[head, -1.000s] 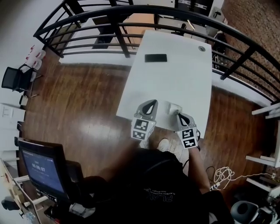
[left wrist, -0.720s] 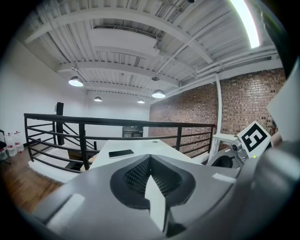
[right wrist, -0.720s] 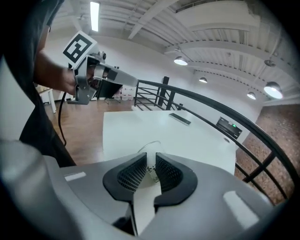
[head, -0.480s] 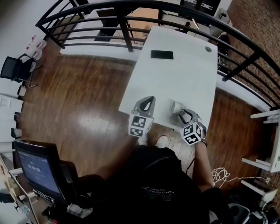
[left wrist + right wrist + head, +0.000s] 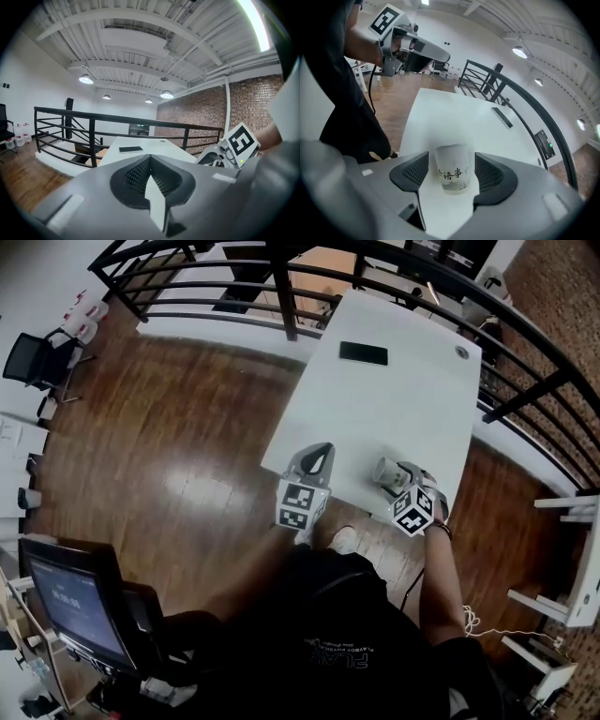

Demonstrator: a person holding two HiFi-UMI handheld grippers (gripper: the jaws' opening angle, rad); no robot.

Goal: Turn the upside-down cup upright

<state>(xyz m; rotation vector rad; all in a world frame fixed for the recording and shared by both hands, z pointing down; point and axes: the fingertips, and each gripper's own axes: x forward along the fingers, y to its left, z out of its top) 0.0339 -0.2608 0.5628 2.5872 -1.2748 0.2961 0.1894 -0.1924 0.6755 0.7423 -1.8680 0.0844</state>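
The right gripper (image 5: 451, 158), its jaws having just been opening, straddles the cup (image 5: 453, 177) with both pads clear, evidently to release it mouth-up near the table's (image 5: 403, 399) near edge, while the left gripper (image 5: 150, 161), not needed, is held closed and empty alongside.

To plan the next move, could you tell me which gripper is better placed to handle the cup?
Right. The right gripper has just been opening its jaws, which flank the cup, pads clear. The left gripper is shut, off to the side.
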